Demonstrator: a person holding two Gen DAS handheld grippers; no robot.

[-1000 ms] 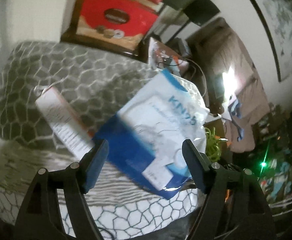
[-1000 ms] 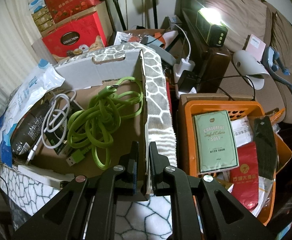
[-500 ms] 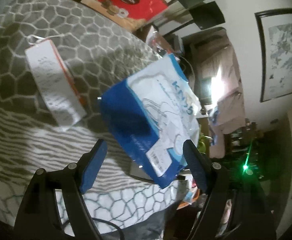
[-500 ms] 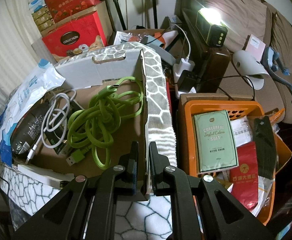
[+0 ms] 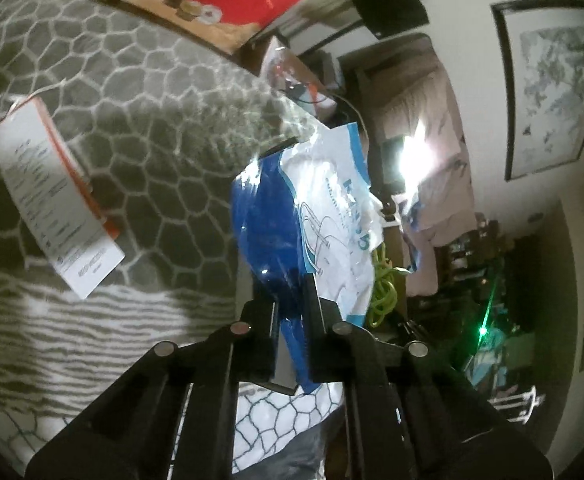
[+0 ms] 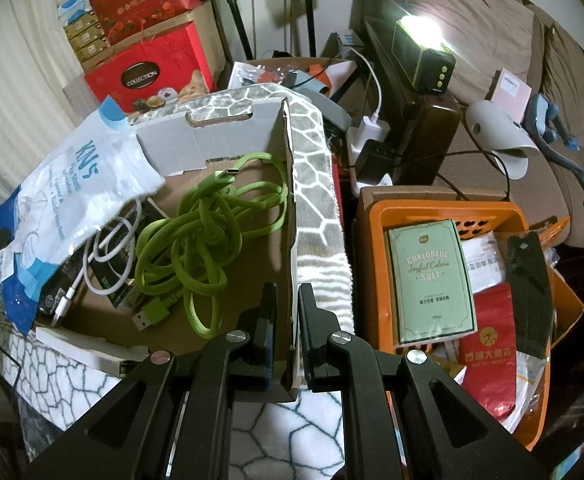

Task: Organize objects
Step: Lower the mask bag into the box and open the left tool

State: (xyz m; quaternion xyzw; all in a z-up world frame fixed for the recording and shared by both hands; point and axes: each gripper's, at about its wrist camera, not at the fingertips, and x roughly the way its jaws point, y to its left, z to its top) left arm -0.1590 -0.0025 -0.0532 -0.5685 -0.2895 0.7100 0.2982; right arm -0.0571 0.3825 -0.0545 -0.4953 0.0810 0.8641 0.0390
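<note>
Apparently left gripper on mask packet

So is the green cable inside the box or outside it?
Inside. The green cable lies tangled on the floor of the cardboard box, beside a white cable, with the box walls around it.

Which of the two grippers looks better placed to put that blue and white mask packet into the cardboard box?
Left. The left gripper is clamped on the mask packet, while the right gripper is pinching the wall of the cardboard box.
</note>
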